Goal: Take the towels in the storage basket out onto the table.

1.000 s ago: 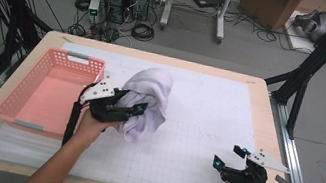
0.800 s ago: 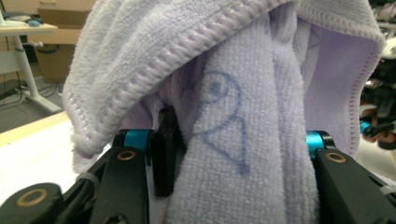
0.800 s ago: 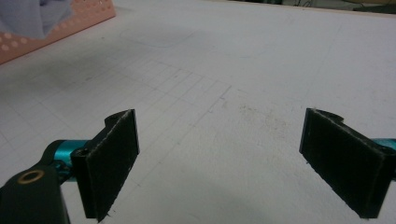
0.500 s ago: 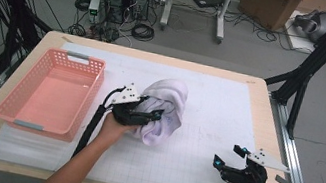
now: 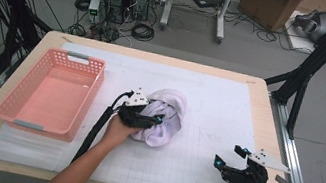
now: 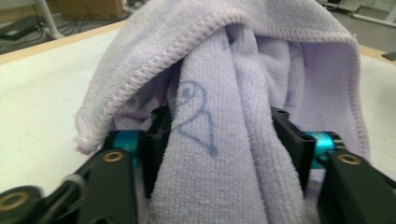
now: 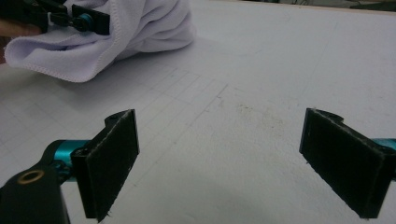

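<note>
Left gripper (image 5: 150, 117) fingers clenched on the bunched lilac towel (image 5: 165, 117) at mid-counter (image 5: 232, 88); right gripper (image 5: 231, 160) released near the front right corner. Keep the grip deep while carrying.

No readable text, lilac towel (image 6: 243, 154) bears a blue drawn mark (a looped triangle shape)

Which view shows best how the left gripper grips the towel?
The left gripper view: the lavender towel is bunched between both black jaws. The high view shows the left gripper at the heap's edge; the right gripper view catches one jaw against a fold.
</note>
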The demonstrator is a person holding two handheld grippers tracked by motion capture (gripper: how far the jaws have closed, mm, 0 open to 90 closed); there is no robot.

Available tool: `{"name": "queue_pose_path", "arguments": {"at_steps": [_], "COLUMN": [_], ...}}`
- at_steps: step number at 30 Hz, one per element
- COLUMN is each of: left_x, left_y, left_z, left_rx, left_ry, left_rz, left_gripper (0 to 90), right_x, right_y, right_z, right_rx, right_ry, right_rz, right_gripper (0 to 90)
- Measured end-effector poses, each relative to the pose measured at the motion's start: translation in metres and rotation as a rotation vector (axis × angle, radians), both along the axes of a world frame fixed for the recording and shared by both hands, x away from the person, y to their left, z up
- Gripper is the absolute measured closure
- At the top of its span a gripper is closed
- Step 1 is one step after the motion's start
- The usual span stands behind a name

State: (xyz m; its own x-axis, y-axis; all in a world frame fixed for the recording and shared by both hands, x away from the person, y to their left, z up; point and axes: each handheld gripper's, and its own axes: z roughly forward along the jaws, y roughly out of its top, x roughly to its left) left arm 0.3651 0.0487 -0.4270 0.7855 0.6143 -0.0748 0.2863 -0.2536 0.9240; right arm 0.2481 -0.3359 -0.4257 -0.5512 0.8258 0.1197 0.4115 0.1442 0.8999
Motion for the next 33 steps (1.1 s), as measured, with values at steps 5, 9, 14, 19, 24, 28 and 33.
{"name": "queue_pose_path", "arguments": {"at_steps": [5, 9, 14, 19, 24, 28, 33], "left_x": [-0.010, -0.018, -0.036, -0.048, -0.053, -0.057, -0.062], "left_y": [0.015, 0.026, 0.047, 0.063, 0.071, 0.072, 0.073], "left_z": [0.017, 0.021, 0.020, 0.019, 0.014, 0.009, 0.007], "left_rx": [-0.107, -0.107, -0.116, -0.145, -0.101, -0.101, -0.104], "left_ry": [-0.029, -0.050, -0.078, -0.092, -0.102, -0.085, -0.089], "left_rz": [0.060, 0.070, 0.057, 0.046, 0.058, 0.056, 0.040], "left_gripper": [25.1, 20.1, 17.6, 17.4, 17.4, 17.5, 17.5], "right_x": [-0.001, 0.000, -0.001, 0.000, 0.000, 0.000, 0.001], "right_y": [0.000, 0.000, 0.000, 0.000, 0.002, 0.000, -0.001], "right_z": [0.000, 0.000, 0.001, 0.000, -0.001, 0.000, -0.001], "right_rx": [0.005, 0.002, 0.004, 0.006, 0.001, -0.002, 0.004], "right_ry": [0.004, 0.002, 0.003, 0.005, 0.013, 0.007, 0.013], "right_rz": [-0.003, 0.001, -0.001, -0.007, -0.006, -0.011, -0.023], "right_gripper": [10.5, 10.5, 10.4, 10.4, 10.5, 10.5, 10.4]}}
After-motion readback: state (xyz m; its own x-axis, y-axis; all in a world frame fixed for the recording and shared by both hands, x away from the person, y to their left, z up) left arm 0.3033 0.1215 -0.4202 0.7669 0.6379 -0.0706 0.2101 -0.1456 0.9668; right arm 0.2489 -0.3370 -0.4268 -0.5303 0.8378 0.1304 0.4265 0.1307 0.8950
